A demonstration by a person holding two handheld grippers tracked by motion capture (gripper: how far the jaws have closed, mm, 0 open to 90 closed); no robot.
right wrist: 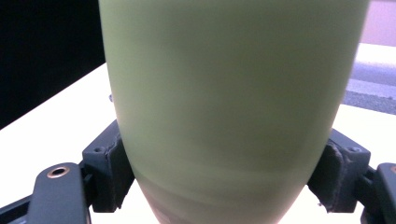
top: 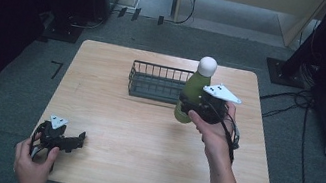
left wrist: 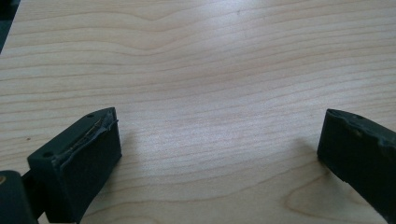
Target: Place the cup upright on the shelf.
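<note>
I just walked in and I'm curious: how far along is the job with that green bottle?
Done: the right gripper is shut on the green bottle, pads on both sides of its body in the right gripper view. In hand: the bottle is held upright beside the wire basket. Left, probably: setting it in the basket, which has nothing in it. The left gripper sits open near the table's front edge.

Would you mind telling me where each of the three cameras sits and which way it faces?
High view: above the person's side, looking forward and down on the wooden table; both forearms, the left gripper and right gripper show.
Left gripper view: rides on the left gripper, looking down along its open jaws at bare tabletop.
Right gripper view: rides on the right gripper, looking along jaws shut on the green bottle.
Shared: high and right gripper views both show the green bottle.
</note>
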